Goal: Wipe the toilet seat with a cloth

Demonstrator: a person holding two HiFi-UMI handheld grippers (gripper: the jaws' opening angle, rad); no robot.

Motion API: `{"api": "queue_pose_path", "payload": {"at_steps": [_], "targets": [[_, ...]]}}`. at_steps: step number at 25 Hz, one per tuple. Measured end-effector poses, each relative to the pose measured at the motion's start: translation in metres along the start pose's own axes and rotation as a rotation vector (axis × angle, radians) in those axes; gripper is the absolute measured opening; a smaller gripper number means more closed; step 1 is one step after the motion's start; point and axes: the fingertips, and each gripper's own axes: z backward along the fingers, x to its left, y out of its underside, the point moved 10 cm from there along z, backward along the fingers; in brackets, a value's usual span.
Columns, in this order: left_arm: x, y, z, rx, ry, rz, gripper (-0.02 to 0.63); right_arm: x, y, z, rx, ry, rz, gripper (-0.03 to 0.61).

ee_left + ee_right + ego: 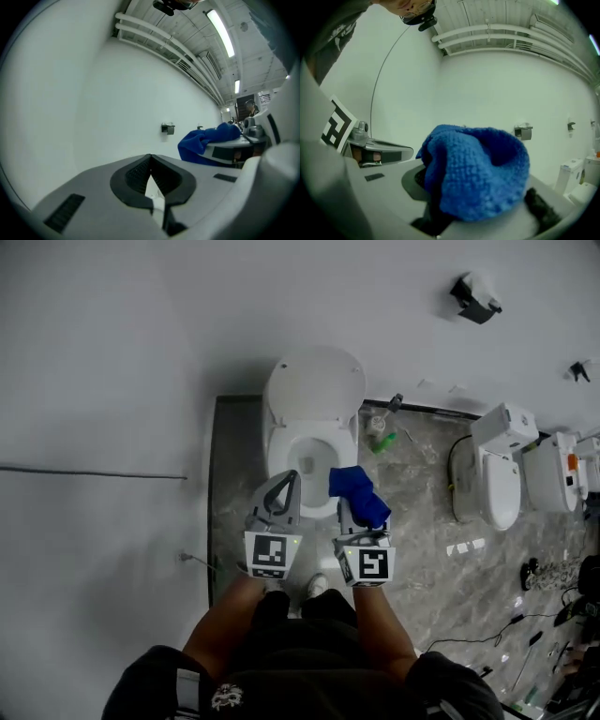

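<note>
A white toilet (309, 442) stands against the wall with its lid (315, 390) raised and its seat (278, 448) down. High above its front, my right gripper (349, 491) is shut on a bunched blue cloth (356, 491), which fills the right gripper view as a blue cloth (476, 171) over the jaws. My left gripper (292, 480) hangs beside it to the left, shut and empty. In the left gripper view its gripper (150, 161) has the pads together against bare wall, with the blue cloth (206, 143) to the right.
A toilet brush and a green bottle (382, 440) stand right of the bowl. Two more white toilets (497, 470) sit on the marble floor at right, with cables (487, 638) beyond. A paper holder (474, 298) hangs on the wall. A person's shoes (316, 586) are below the grippers.
</note>
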Motion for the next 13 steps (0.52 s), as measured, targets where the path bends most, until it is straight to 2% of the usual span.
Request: {"api": "queue_pose_path", "payload": {"at_steps": [5, 9, 13], "targets": [[-0.029, -0.033, 0.018, -0.059, -0.025, 0.003, 0.009, -0.011, -0.030, 0.026, -0.040, -0.035, 0.018, 0.091], [-0.051, -0.041, 0.032, -0.041, -0.081, 0.084, 0.009, -0.020, -0.032, 0.042, -0.063, -0.087, 0.020, 0.091], [-0.090, -0.043, 0.050, -0.017, -0.085, 0.064, 0.009, -0.026, -0.044, 0.067, -0.080, -0.130, 0.028, 0.091]]}}
